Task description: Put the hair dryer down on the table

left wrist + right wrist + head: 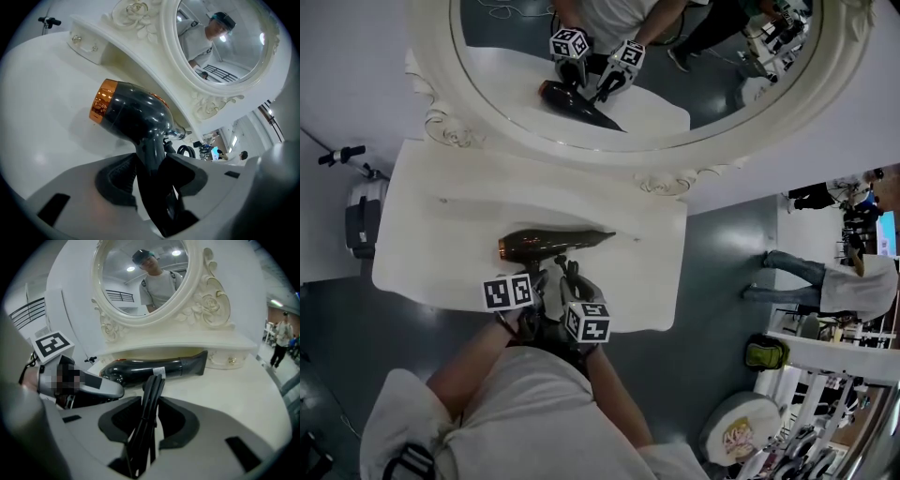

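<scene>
A black hair dryer with a copper rear ring lies on its side on the white dressing table, nozzle pointing right in the head view. My left gripper is shut on its handle, which runs down between both pads just below the dryer body. My right gripper is shut on the folded black power cord, just in front of the dryer barrel. Both grippers, left and right, sit side by side at the table's front edge.
An oval mirror in a carved white frame stands along the back of the table. A small drawer with knobs sits under it. Grey floor, a cart and people are off to the right.
</scene>
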The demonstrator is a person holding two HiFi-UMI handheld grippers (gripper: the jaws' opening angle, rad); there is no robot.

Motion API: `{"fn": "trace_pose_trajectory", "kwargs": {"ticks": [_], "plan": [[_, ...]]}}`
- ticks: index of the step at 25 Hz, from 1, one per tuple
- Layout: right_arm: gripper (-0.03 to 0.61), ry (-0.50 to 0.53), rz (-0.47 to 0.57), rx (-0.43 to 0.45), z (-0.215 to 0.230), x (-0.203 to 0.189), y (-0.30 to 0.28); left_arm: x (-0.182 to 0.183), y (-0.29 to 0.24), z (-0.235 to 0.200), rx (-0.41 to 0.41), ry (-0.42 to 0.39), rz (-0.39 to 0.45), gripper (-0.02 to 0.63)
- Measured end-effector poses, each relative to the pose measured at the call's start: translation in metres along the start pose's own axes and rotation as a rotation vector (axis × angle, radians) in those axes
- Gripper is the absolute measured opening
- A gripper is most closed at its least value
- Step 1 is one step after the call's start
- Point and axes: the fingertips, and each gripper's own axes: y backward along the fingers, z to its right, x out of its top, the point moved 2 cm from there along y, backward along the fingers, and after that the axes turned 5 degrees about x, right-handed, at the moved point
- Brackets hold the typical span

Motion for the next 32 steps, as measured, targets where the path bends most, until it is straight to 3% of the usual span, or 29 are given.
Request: {"fn": "trace_pose_trajectory", "kwargs": {"ticks": [7,21,32], "plan": [[0.115,-0.001,0.013,-0.023,0.008,-0.002,0.009,-0.004,-0.004,-0.001,0.031,-0.043,-0.012,0.198],[0.101,0.003,0.031,-0.056,0.017,-0.005,0.018,-0.008,-0.017,-0.004,0.053,0.016,-0.001,0.183],[0.101,-0.029,0.046,-0.069,0.02,-0.009,0.02,-0.007,-0.017,-0.005,0.069,-0.029,-0.025,0.183]]}}
